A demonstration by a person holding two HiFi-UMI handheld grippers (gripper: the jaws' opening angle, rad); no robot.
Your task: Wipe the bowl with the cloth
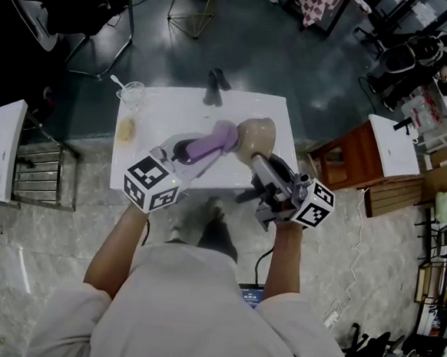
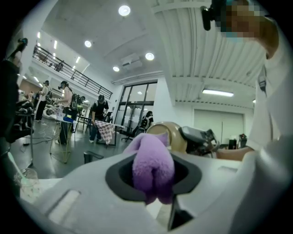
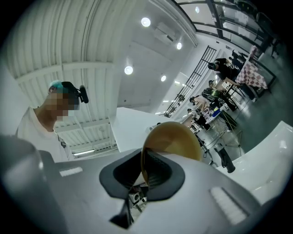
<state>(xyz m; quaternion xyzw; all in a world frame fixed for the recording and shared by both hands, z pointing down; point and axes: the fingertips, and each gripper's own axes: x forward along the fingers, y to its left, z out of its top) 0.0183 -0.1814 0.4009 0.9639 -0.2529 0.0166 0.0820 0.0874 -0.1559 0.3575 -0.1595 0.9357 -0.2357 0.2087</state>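
Glass (image 1: 132, 92): far left on the bench (image 1: 167, 108); contents unclear.
Left gripper (image 2: 153, 178): jaws pinching the purple cloth (image 1: 211, 140), whose end meets the bowl (image 1: 256, 136).
Bowl: tipped above mid-bench; inside hidden.
Right gripper (image 3: 145, 176): jaws clamped on the bowl's rim.

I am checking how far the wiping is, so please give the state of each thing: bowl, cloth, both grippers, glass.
bowl: held off the table, tipped on its side.
cloth: bunched, its end against the bowl.
left gripper: jaws shut on the cloth.
right gripper: jaws shut on the bowl's rim.
glass: upright on the table, spoon in it.
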